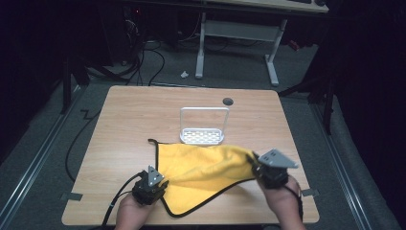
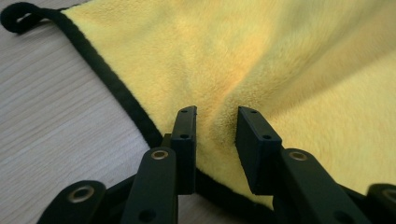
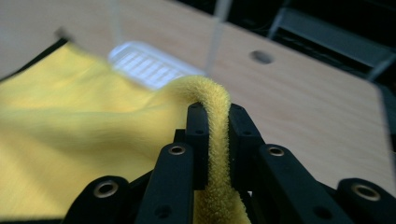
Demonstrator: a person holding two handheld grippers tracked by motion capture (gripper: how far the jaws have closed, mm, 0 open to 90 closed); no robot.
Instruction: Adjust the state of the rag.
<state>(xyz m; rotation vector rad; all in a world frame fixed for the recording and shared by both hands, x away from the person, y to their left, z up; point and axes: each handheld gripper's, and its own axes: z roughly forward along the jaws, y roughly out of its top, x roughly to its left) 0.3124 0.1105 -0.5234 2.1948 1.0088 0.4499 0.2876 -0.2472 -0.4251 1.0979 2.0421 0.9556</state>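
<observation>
1. Yellow cloth (image 1: 203, 177): fleecy microfibre, black stitched edging, small black hanging loop (image 2: 18, 16) at one corner. It lies on the near half of the wooden table (image 1: 134, 115), between the two grippers.
2. The cloth's left part lies flat on the table. Its right side is lifted and pulled into a ridge running across to the right gripper (image 1: 258, 165).
3. Right gripper: jaws clamped on a folded-over bit of the cloth's right edge; in the right gripper view the fleece is pinched tight between the pads (image 3: 198, 140) and bulges out above them.
4. Left gripper (image 1: 160, 184): at the cloth's near-left edge. In the left gripper view a raised fold sits between the jaws with the pads (image 2: 184, 140) against its sides; can't tell how firmly it is held.
5. White wire rack (image 1: 203, 127): upright frame with a perforated base, just behind the cloth's far edge at mid-table. The cloth's far edge lies right at its base; can't tell if they touch.
6. Round dark hole (image 1: 228, 101) in the tabletop beyond the rack, well apart from the cloth.
7. Beyond the table: a white desk frame (image 1: 237, 45) and cables (image 1: 143, 57) on the grey floor.
</observation>
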